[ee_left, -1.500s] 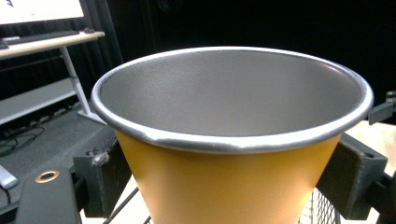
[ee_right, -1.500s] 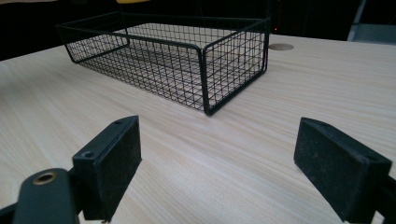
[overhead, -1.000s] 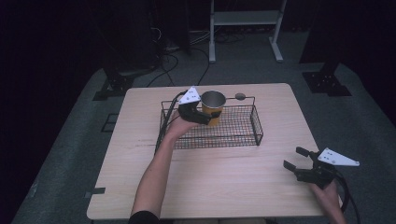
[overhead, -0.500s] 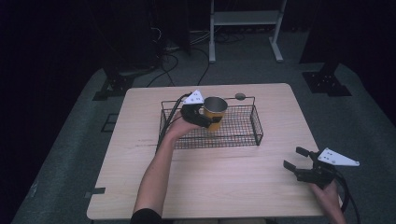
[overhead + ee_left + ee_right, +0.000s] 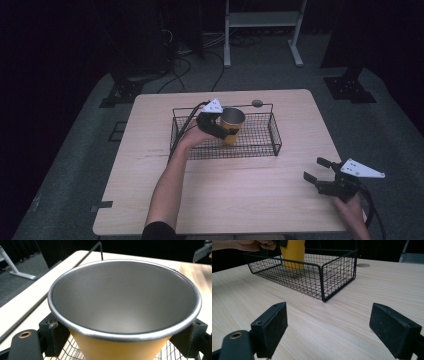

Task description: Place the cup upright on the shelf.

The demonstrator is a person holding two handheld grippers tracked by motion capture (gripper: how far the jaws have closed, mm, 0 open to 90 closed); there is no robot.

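The right hand-held gripper (image 5: 316, 170) is located at the 4 o'clock corner of the tabletop (image 5: 240, 200), nearest the person. Its jaws are spread wide apart, and nothing is held between them; in the right gripper view, bare wood grain is seen between the two black pads (image 5: 270, 327).

Farther in, toward 12 o'clock, a black wire basket (image 5: 270, 131) is placed on the tabletop. The basket is rectangular, with an open top and a mesh floor.

The left hand-held gripper (image 5: 226, 131) is positioned over the 9 o'clock half of the basket. Its jaws are closed on a yellow cup (image 5: 232, 125), which is gripped just below the rim. The cup is held upright inside the basket; whether its base rests on the mesh floor cannot be told. In the left gripper view, the cup's grey interior (image 5: 125, 297) is seen to be empty, with one pad pressed against each side of the yellow wall.

A small round grey disc (image 5: 257, 103) is set in the tabletop just beyond the basket, at 12 o'clock.
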